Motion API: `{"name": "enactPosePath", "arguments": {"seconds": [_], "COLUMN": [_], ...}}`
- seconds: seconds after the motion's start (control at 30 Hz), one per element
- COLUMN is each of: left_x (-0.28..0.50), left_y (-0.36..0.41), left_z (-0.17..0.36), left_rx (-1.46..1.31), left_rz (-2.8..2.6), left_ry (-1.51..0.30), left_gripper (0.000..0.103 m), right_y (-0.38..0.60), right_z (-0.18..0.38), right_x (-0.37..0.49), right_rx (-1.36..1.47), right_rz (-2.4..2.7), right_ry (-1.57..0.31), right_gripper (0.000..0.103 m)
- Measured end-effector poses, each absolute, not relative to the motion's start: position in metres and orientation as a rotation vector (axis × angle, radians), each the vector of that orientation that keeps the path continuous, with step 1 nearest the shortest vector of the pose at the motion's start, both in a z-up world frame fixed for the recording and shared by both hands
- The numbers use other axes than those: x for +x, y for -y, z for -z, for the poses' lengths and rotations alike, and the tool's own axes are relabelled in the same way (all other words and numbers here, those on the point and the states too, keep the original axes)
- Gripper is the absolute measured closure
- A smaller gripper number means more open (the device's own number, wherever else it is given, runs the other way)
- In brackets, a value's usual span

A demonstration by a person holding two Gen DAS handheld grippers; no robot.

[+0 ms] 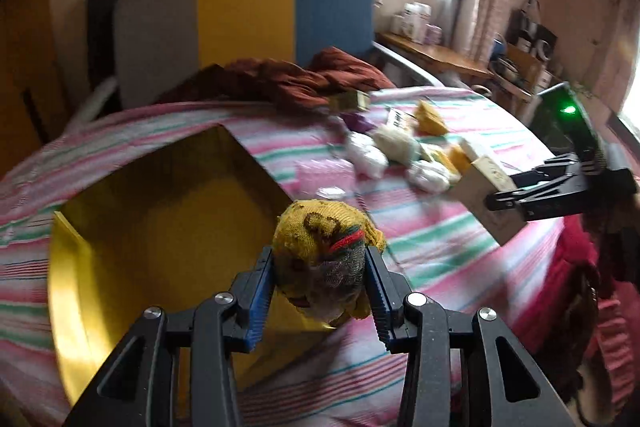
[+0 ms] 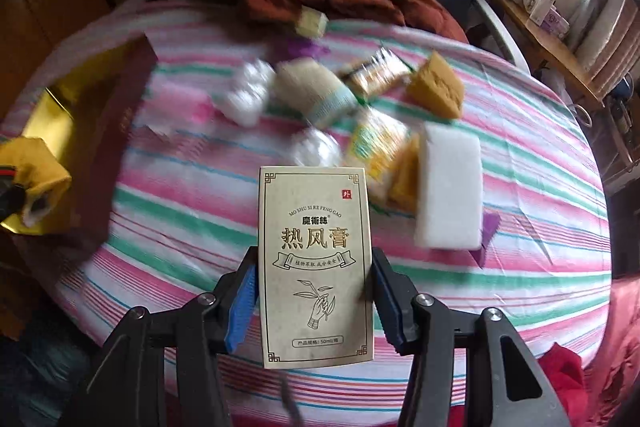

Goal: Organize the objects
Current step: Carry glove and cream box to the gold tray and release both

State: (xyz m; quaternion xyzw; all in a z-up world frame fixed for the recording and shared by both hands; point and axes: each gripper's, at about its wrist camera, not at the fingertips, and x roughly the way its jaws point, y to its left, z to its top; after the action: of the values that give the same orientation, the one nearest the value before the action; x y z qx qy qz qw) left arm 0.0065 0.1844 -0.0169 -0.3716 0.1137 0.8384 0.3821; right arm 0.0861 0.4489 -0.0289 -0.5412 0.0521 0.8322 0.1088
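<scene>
My left gripper (image 1: pixel 320 261) is shut on a balled yellow sock (image 1: pixel 326 233) with a red band, held over the near right corner of an open gold-lined box (image 1: pixel 160 211). That box has dark red outer walls (image 2: pixel 120 115) in the right wrist view, where the sock (image 2: pixel 36 163) shows at the left edge. My right gripper (image 2: pixel 314 267) is shut on a beige carton (image 2: pixel 316 227) printed with Chinese characters, held upright above the striped sheet. It also shows in the left wrist view, where the right gripper (image 1: pixel 516 195) holds the carton (image 1: pixel 480 195) at the right.
Loose items lie mid-bed: a white foam block (image 2: pixel 448 187), yellow sponges (image 2: pixel 436 87), white wrapped bundles (image 2: pixel 248 95) and packets. Maroon cloth (image 1: pixel 304 79) is heaped by the grey, yellow and blue headboard (image 1: pixel 244 15). A wooden side table (image 1: pixel 436 55) stands at the right.
</scene>
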Motion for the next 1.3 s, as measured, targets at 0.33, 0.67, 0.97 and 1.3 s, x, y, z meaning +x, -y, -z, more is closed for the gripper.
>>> {"name": "enactPosePath", "arguments": {"seconds": [0.33, 0.67, 0.97, 1.3], "left_x": [-0.020, -0.050, -0.038, -0.029], "left_y": [-0.128, -0.066, -0.041, -0.035], "left_z": [0.012, 0.021, -0.002, -0.017], "left_rx": [-0.990, -1.064, -0.916, -0.841], "left_rz": [-2.336, -2.557, -2.713, -2.779], "left_ry": [-0.224, -0.150, -0.184, -0.185], "left_gripper": [0.059, 0.050, 0.015, 0.005], "right_y": [-0.358, -0.255, -0.237, -0.245], "right_z": [0.004, 0.010, 0.011, 0.015], "right_x": [0.019, -0.074, -0.078, -0.033], "right_rx": [-1.530, -1.575, -1.530, -1.420], "right_rz": [-2.713, -2.854, -2.861, -2.840], "right_ry": [-0.204, -0.341, -0.402, -0.330], "right_gripper": [0.050, 0.048, 0.041, 0.040]}}
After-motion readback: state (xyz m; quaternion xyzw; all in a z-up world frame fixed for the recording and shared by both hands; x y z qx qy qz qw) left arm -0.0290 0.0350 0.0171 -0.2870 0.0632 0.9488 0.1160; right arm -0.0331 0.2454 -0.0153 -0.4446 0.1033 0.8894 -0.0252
